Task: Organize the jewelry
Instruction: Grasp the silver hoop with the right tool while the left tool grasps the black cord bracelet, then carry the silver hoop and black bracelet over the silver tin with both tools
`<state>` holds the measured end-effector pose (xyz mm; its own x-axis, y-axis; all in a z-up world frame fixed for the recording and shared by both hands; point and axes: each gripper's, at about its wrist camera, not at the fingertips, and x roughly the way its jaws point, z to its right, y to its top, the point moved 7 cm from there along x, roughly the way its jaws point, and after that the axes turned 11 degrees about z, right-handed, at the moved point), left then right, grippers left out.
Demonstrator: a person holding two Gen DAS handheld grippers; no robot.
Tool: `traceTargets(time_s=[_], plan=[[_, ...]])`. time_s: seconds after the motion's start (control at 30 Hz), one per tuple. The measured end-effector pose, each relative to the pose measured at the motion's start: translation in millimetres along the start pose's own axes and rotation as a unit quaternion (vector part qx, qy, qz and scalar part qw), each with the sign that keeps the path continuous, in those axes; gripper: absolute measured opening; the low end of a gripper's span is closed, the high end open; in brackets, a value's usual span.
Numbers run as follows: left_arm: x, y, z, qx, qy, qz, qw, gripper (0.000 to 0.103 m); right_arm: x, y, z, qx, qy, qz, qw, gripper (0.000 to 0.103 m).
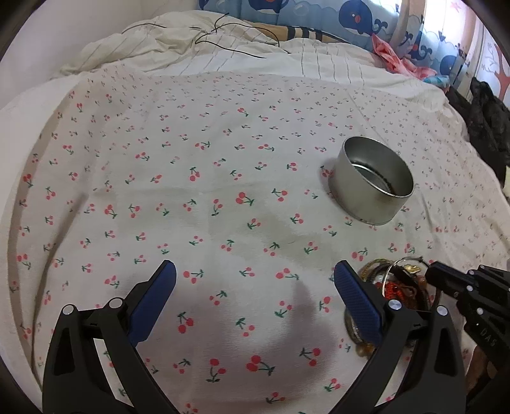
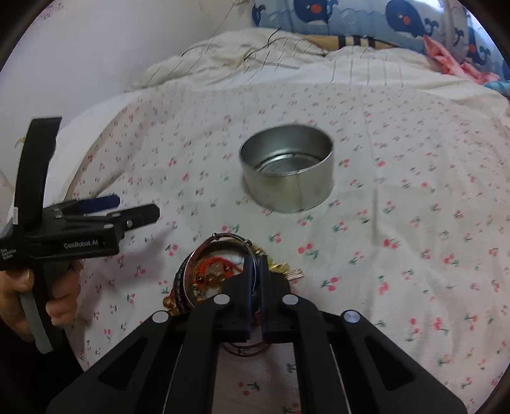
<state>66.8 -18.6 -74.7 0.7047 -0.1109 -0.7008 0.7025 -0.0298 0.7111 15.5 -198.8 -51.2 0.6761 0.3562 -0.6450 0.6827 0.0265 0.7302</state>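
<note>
A round silver tin (image 1: pixel 373 181) stands open on the cherry-print sheet (image 1: pixel 223 191); it also shows in the right wrist view (image 2: pixel 287 168). A pile of jewelry (image 2: pixel 210 270) with bangles, red cord and beads lies in front of it, also seen in the left wrist view (image 1: pixel 398 283). My right gripper (image 2: pixel 255 264) is shut on a thin silver bangle (image 2: pixel 229 237) at the pile's right side. My left gripper (image 1: pixel 255 270) is open and empty over bare sheet, left of the pile; its right finger hides part of the pile.
A rumpled striped blanket (image 1: pixel 191 41) with black wires lies at the back. Whale-print pillows (image 1: pixel 350 16) and pink cloth (image 1: pixel 392 54) sit behind it. Dark clothing (image 1: pixel 487 121) lies at the right edge. A white wall (image 2: pixel 95 47) is on the left.
</note>
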Motion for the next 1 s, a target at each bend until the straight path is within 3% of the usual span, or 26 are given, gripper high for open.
traceTargets(time_s=[0.13,0.27,0.4,0.5,0.53,0.57,0.63,0.7,0.77,0.87,1.0], plan=[[1.3,-0.6,2.1,0.002,-0.001,-0.001,1.0,0.095,-8.1,3.0,9.5,0.007,-0.011,0.01,1.0,0.005],[1.9,-2.9,13.6,0.003,-0.026,-0.001,0.9997,0.095,-15.6,7.1,32.7,0.033,-0.04,0.021,0.998,0.005],[10.6,-9.2,41.2,0.014,-0.075,-0.021,0.9969,0.095,-17.5,0.3,63.9,0.058,-0.092,0.012,0.994,0.005],[18.0,-13.7,55.9,0.008,-0.112,-0.041,0.9928,0.095,-14.8,-6.3,80.9,0.072,-0.103,-0.007,0.992,0.005],[19.7,-15.2,60.1,0.007,-0.122,-0.044,0.9915,0.088,-11.7,-8.7,85.4,0.083,-0.101,-0.015,0.991,0.005],[20.7,-16.9,64.7,0.009,-0.133,-0.046,0.99,0.069,-10.1,-9.8,86.2,0.088,-0.097,-0.019,0.991,0.005],[26.4,-22.1,70.7,0.015,-0.139,-0.061,0.9882,0.052,-8.5,-9.6,86.0,0.09,-0.095,-0.022,0.991,0.006],[28.3,-23.7,72.5,0.016,-0.14,-0.062,0.9881,0.043,-7.1,-10.6,85.2,0.09,-0.094,-0.028,0.991,0.006],[27.2,-24.2,78.2,0.018,-0.162,-0.064,0.9846,0.02,-3.2,-14.1,84.8,0.091,-0.096,-0.037,0.991,0.006],[26.7,-25.4,84.9,0.032,-0.17,-0.063,0.9829,0.008,1.7,-18.8,85.7,0.093,-0.099,-0.048,0.99,0.006],[20.3,-18.9,86.3,0.022,-0.183,-0.051,0.9816,0.008,2.9,-19.5,86.7,0.09,-0.101,-0.046,0.99,0.006]])
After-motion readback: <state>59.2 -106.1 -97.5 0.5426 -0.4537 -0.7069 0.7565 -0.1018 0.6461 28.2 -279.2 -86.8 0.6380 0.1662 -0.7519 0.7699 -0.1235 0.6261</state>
